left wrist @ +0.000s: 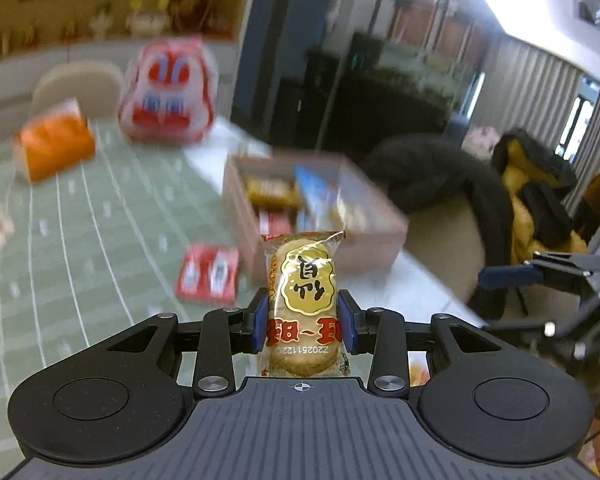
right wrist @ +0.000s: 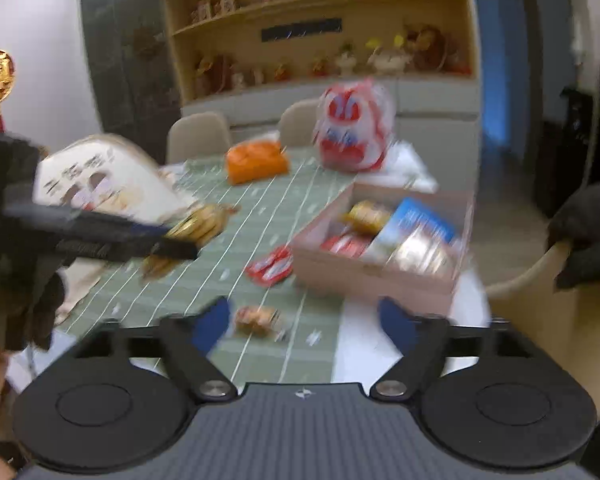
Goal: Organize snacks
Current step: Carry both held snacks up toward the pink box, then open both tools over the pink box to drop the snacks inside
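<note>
The left gripper (left wrist: 305,322) is clamped on a gold rice-cracker packet (left wrist: 303,300), its blue pads pressed against both sides of the wrapper, and it holds the packet upright in the air above the green striped tablecloth (left wrist: 100,216). Ahead of it on the cloth lies a small red packet (left wrist: 208,274), just beside the near wall of a shallow cardboard box (left wrist: 364,240). Farther back sit an orange bag (left wrist: 56,146) and a big red-and-white bag (left wrist: 168,92), well apart from the box, with beige chairs behind them. A chair draped with a dark coat (left wrist: 432,176) stands past the table edge on the right. The right gripper (right wrist: 304,322) hangs with its jaws spread wide and nothing between them, above the near part of the table; a small wrapped snack (right wrist: 256,320) lies on the cloth just inside its left finger. In the right wrist view the box (right wrist: 364,276) holds a yellow packet (right wrist: 366,214), a red packet (right wrist: 344,246) and a blue-and-white pack (right wrist: 412,220) leaning beside a blurred pale one. A large pale bag (right wrist: 104,180) stands at the left behind the other tool.
</note>
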A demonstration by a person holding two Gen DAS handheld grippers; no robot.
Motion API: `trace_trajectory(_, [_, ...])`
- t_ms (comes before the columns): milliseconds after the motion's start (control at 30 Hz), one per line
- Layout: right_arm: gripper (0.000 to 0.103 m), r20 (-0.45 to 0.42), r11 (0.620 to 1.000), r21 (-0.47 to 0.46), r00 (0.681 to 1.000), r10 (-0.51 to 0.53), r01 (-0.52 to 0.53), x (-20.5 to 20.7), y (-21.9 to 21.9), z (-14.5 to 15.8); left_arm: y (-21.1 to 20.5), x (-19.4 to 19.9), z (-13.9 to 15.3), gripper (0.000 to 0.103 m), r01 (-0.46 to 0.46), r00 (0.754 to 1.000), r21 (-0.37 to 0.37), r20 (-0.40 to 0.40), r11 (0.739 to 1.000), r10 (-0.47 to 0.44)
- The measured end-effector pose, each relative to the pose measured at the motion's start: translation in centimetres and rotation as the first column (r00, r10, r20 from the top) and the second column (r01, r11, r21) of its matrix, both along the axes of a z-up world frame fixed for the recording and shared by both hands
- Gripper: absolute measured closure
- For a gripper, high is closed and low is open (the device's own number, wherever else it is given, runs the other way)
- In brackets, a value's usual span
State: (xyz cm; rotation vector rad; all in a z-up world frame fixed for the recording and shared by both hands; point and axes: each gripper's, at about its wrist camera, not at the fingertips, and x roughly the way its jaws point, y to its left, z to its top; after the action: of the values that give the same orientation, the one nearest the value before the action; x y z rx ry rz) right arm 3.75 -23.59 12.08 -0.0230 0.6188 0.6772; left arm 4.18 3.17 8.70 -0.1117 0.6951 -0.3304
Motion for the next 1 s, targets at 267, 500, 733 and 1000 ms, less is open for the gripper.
trace_trajectory(267, [0.017, -0.125, 0.981, -0.194, 0.992, -0.027, 0.002, 0.5, 3.7, -7.4, 0.1, -1.4, -5.0, 0.063, 0.021, 0.984, 0.028, -0.176, 0.999, -0.016])
trace_trajectory(500, [0.017, -0.178, 0.986, -0.149, 0.983, 0.043, -0.071, 0.0, 4.8, -7.7, -0.2, -2.6, -5.1, 0.063, 0.043, 0.983, 0.053, -0.183, 0.998, -0.033])
trace_trajectory(733, [0.046, -0.205, 0.982, -0.185, 0.979, -0.003, -0.036, 0.6, 4.7, -8.5, -1.3, -2.3, -5.7, 0.063, 0.089, 0.977, 0.071, -0.2, 0.994, -0.073])
trace_trajectory(1000, [0.049, -0.072, 0.994, -0.107, 0.997, 0.005, -0.013, 0.7, 2.7, -3.5, -0.3, -0.8, 0.0, 0.063, 0.056, 0.998, -0.05, -0.003, 0.997, -0.057])
